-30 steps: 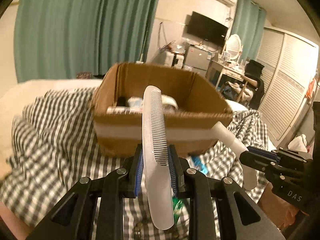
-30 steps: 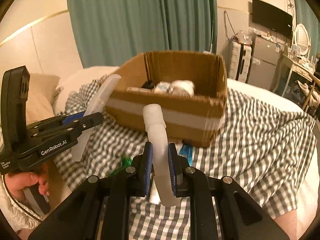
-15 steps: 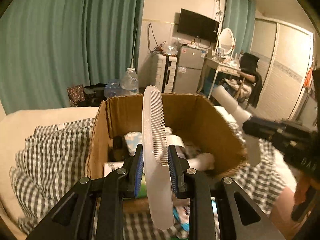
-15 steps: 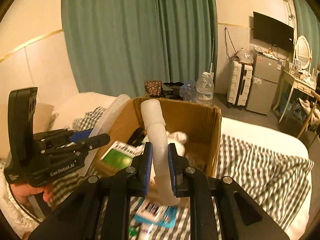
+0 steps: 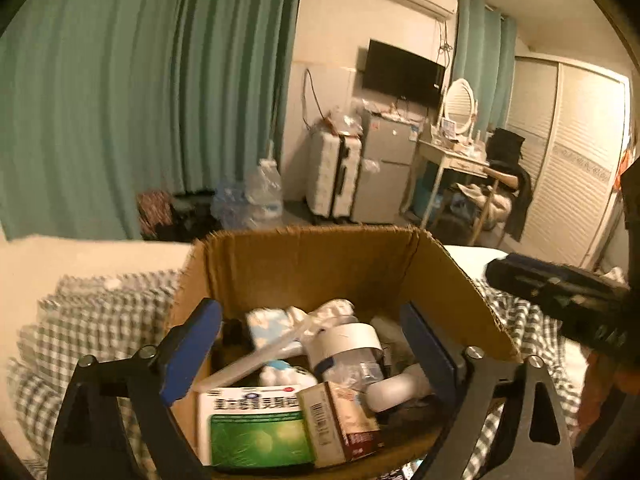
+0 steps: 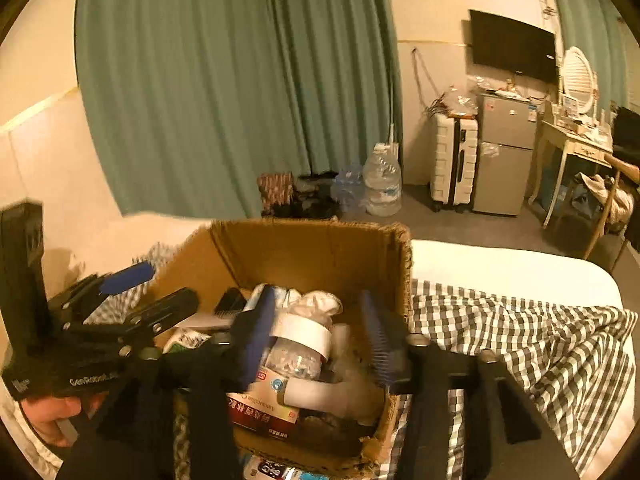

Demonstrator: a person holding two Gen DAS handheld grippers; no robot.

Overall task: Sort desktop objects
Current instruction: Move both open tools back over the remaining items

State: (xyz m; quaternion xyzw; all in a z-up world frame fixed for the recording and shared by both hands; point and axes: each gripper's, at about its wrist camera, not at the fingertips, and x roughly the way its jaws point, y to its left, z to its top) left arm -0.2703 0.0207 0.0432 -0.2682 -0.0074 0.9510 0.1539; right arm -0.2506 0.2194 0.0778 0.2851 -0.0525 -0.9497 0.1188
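The cardboard box [image 5: 312, 268] stands on the checked bedspread right in front of both grippers. My left gripper [image 5: 310, 350] hovers over the box's near side, its jaws opening wide with nothing between the pads. The pale translucent comb [image 5: 264, 354] lies slanted on the things inside. In the right wrist view my right gripper [image 6: 318, 340] is blurred above the box [image 6: 312, 252], jaws opening and not pressing on anything. The white tube [image 6: 320, 396] lies in the box below them, and it also shows as the white tube [image 5: 396, 392] in the left wrist view.
Inside the box are a green-and-white medicine carton [image 5: 256, 428], a red carton [image 5: 352, 420] and a clear bottle with a white label [image 5: 348, 352]. A blue packet [image 6: 276, 470] lies on the bedspread [image 6: 520, 344] before the box. A hand [image 6: 48, 420] holds the left gripper.
Both grippers moved over the box, then opened. The comb left the left jaws and the white tube left the right jaws; both now lie inside the box.
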